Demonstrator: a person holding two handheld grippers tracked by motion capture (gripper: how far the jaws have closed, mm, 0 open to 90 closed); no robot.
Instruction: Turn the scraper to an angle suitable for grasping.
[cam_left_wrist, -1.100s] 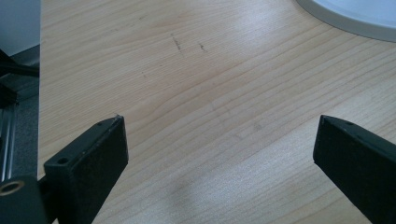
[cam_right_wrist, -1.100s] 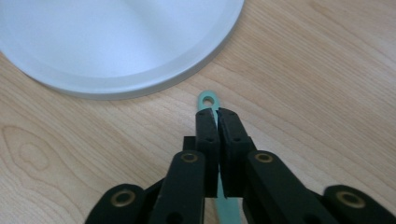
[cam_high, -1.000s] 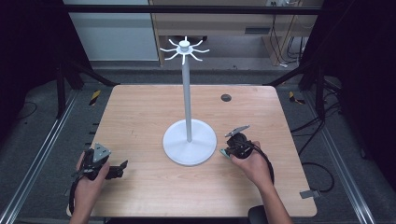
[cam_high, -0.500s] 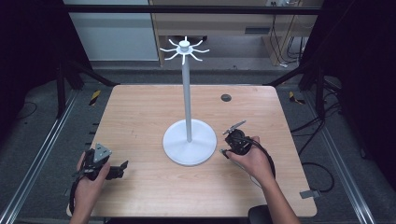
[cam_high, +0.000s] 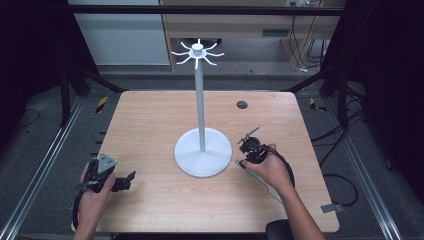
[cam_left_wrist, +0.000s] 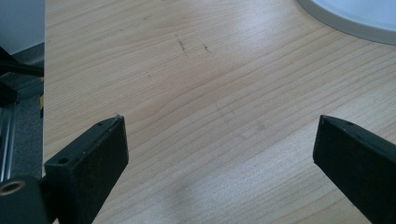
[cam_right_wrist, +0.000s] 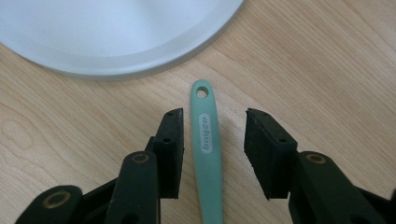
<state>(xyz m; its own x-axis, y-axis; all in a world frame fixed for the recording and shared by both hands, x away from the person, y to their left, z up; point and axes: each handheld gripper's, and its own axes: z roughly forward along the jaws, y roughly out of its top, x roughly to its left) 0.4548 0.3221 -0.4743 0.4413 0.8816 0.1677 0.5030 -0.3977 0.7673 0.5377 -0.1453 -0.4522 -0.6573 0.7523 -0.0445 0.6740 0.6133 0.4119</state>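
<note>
A mint-green utensil handle (cam_right_wrist: 206, 140) with a hole at its tip lies flat on the wooden table, pointing at the white stand's round base (cam_right_wrist: 116, 32). My right gripper (cam_right_wrist: 214, 116) straddles this handle. Its jaws have just been closing, and a gap still shows at the right pad, so it is open. From above, my right gripper (cam_high: 246, 157) sits just right of the base (cam_high: 202, 152), with the handle's tip (cam_high: 239, 163) peeking out. My left gripper (cam_high: 127, 177) rests near the table's front left, wide open (cam_left_wrist: 219, 123) over bare wood.
The stand's thin pole (cam_high: 201, 100) rises tall from the table's middle, topped by a ring of hooks (cam_high: 198, 51). A black round grommet (cam_high: 242, 104) sits at the back right. The base's rim (cam_left_wrist: 355, 14) shows ahead of the left gripper.
The right hand has shifted slightly beside the stand's base. The left hand and its gripper have stayed where they were.
</note>
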